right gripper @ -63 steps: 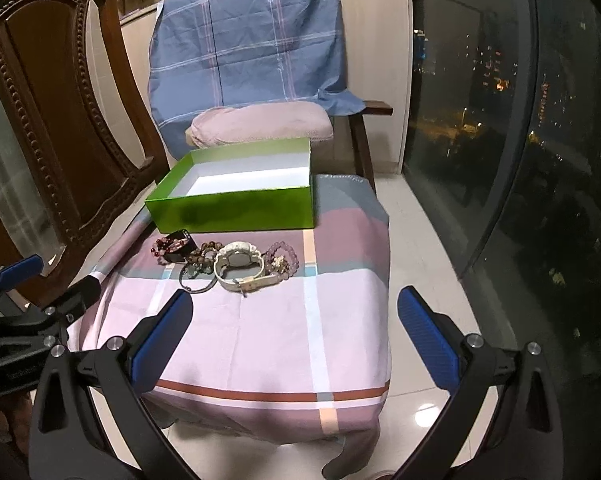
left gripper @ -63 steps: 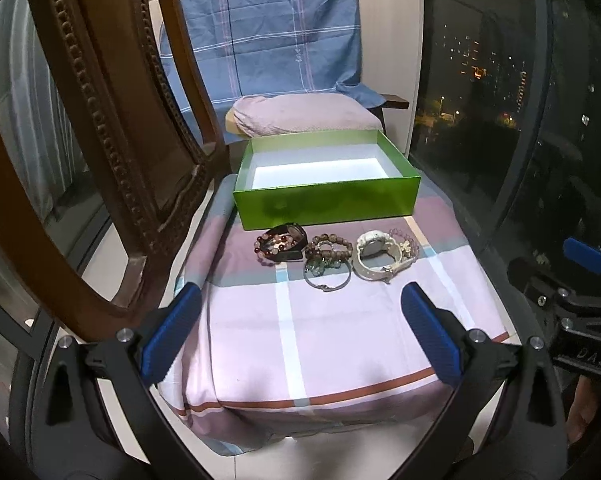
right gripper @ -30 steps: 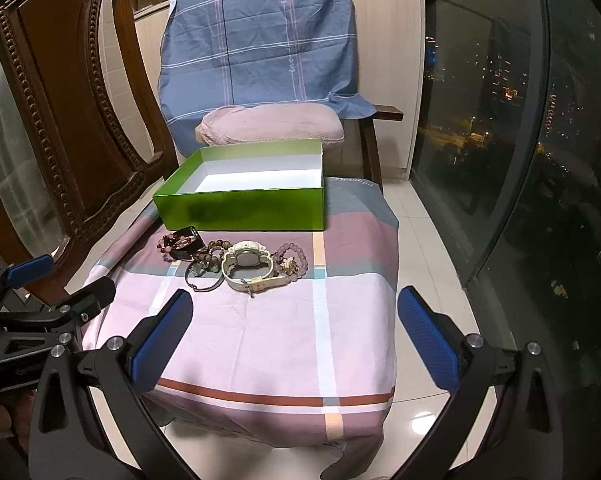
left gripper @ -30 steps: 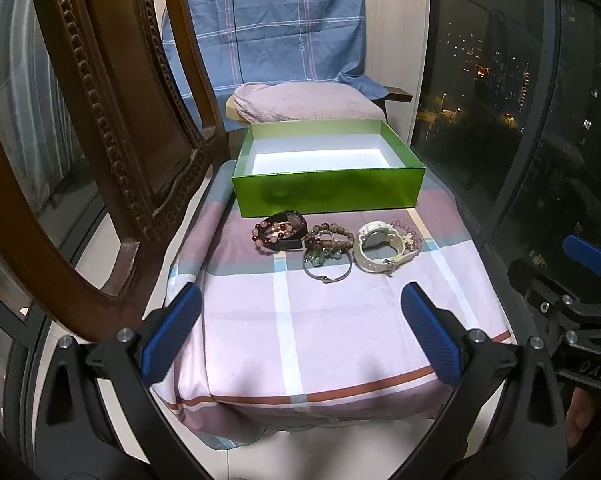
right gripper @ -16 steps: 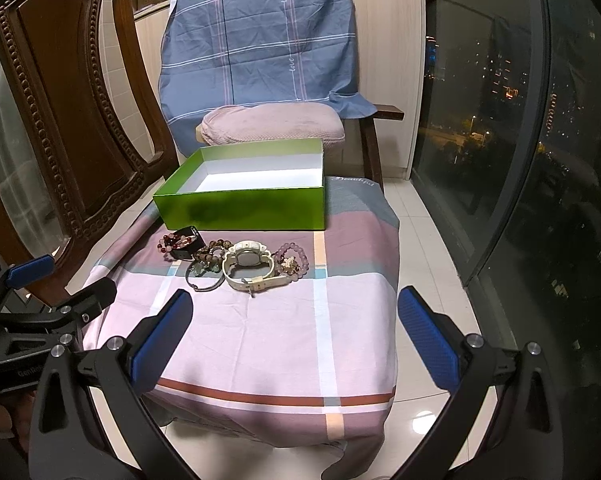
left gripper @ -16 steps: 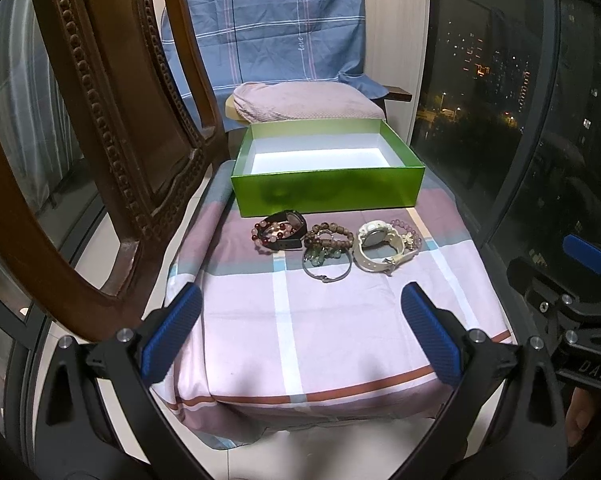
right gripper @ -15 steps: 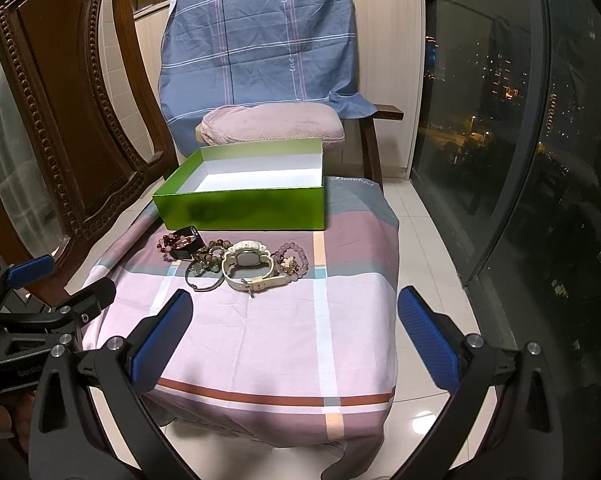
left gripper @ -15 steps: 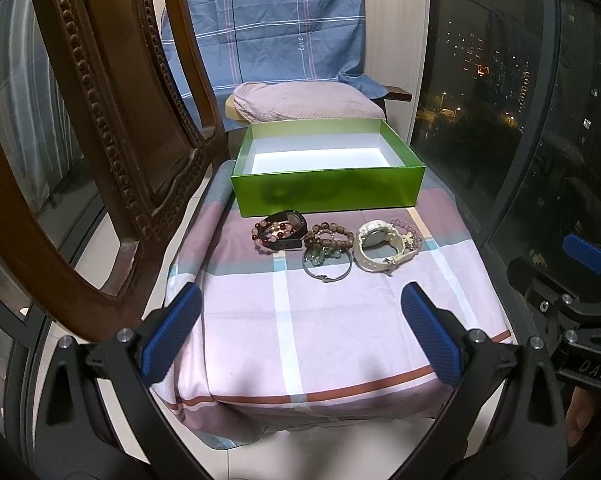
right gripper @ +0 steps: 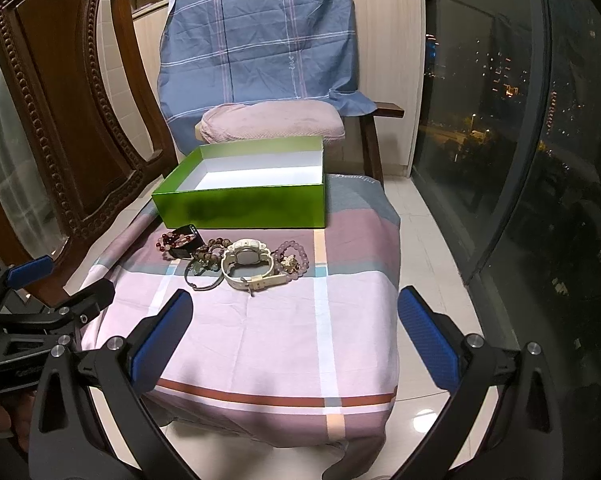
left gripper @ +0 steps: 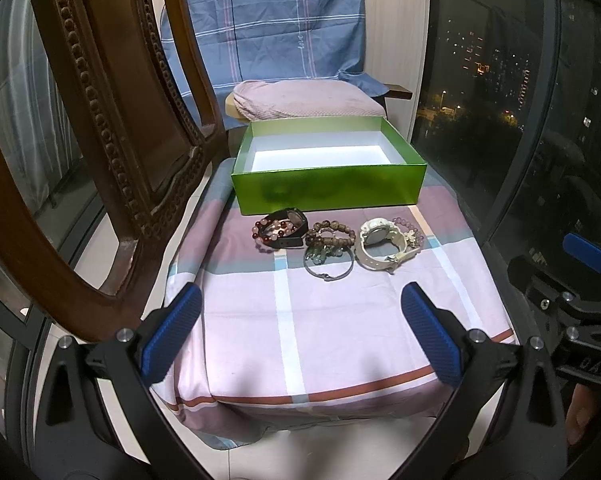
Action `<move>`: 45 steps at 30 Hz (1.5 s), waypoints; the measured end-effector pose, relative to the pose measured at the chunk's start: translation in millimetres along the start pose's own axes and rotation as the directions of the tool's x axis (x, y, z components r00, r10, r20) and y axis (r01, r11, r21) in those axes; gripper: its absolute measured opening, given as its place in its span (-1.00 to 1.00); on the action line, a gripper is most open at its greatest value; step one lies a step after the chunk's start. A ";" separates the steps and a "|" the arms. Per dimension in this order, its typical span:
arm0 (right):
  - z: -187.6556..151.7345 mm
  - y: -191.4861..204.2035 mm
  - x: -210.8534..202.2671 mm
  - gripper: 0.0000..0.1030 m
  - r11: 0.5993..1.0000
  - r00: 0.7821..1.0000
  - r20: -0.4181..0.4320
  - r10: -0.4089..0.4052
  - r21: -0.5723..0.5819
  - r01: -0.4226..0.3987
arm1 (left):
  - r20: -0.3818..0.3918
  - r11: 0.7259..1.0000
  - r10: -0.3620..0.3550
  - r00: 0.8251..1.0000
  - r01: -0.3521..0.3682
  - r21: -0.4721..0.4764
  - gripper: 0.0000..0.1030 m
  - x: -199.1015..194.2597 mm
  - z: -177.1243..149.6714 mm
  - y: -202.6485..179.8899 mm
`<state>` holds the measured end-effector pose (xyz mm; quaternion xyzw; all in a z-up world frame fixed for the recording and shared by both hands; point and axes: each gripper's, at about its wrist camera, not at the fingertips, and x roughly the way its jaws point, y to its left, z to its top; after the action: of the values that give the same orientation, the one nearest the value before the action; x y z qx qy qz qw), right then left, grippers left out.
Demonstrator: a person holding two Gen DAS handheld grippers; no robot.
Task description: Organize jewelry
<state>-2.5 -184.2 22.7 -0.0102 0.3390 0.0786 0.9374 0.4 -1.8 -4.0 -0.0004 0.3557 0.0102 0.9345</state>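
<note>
An open green box (left gripper: 328, 194) (right gripper: 240, 204) with a white inside stands at the back of a cloth-covered table (left gripper: 340, 320) (right gripper: 280, 320). In front of it lie a red bead bracelet on a black band (left gripper: 278, 232) (right gripper: 178, 242), a brown bead bracelet (left gripper: 330, 236) (right gripper: 210, 252), a silver bangle (left gripper: 328, 266) (right gripper: 202, 278), a white watch (left gripper: 380, 244) (right gripper: 246, 262) and a pale purple bead bracelet (left gripper: 412, 234) (right gripper: 292, 260). My left gripper (left gripper: 300, 332) and right gripper (right gripper: 292, 332) are open and empty, short of the jewelry.
A carved wooden chair (left gripper: 100, 120) (right gripper: 60, 120) stands close on the left. Behind the table is a chair with a pink cushion (left gripper: 300, 98) and a blue plaid cloth (right gripper: 260, 40). Dark glass windows (right gripper: 540, 120) run along the right.
Both grippers have held nearly still over the last second, after drawing back a little. The jewelry and box have not moved.
</note>
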 end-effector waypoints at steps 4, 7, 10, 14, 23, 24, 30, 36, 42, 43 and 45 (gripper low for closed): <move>0.7 -6.2 8.4 0.94 1.000 1.000 0.020 -0.014 -0.017 0.014 | -0.002 1.000 0.000 1.000 0.000 -0.003 0.92 2.5 -1.1 1.4; 2.2 -13.7 26.0 0.94 0.998 0.999 0.008 -0.038 -0.041 0.038 | -0.006 1.000 -0.012 1.000 0.011 -0.008 0.91 10.6 -3.9 4.2; 4.0 -27.1 58.0 0.83 1.000 0.998 -0.048 -0.028 -0.013 0.027 | 0.019 1.000 -0.019 1.000 0.020 -0.009 0.91 24.9 -10.8 6.7; 8.2 -22.8 101.0 0.43 0.999 0.994 -0.109 -0.028 -0.046 0.023 | -0.028 1.000 0.009 1.000 -0.009 -0.005 0.91 52.4 -13.5 9.2; 3.2 2.5 151.3 -0.26 0.996 0.976 -0.216 0.010 -0.081 -0.028 | -0.045 1.000 -0.014 0.999 0.013 -0.025 0.91 70.8 -8.1 12.1; 4.5 2.0 153.0 -0.32 0.997 0.977 -0.211 0.009 -0.070 -0.025 | -0.045 1.000 -0.015 0.999 0.014 -0.028 0.91 71.8 -7.8 13.4; 16.9 -1.1 171.3 -0.51 0.999 0.978 -0.208 0.006 -0.045 -0.015 | -0.049 0.999 -0.021 0.999 0.019 -0.040 0.91 75.6 -6.3 18.2; 16.8 5.6 186.7 -0.77 0.996 0.968 -0.247 0.040 -0.063 -0.058 | -0.059 0.999 -0.019 0.998 0.016 -0.045 0.91 79.4 -6.1 21.8; 17.9 8.3 180.8 -0.82 0.995 0.971 -0.229 0.063 -0.065 -0.080 | -0.069 0.999 -0.029 0.997 0.026 -0.047 0.91 84.0 -6.3 24.3; 20.3 6.8 176.9 -0.82 0.994 0.973 -0.218 0.074 -0.059 -0.088 | -0.070 0.998 -0.031 0.997 0.027 -0.048 0.91 84.6 -6.0 24.8; 25.0 2.2 163.9 -0.82 0.994 0.979 -0.182 0.097 -0.035 -0.105 | -0.070 0.998 -0.043 0.997 0.040 -0.050 0.91 86.6 -5.1 25.3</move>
<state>137.2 -157.1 -62.3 -0.0211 0.4206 0.1323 0.8973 61.2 25.1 -65.2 -0.0310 0.3884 -0.0004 0.9210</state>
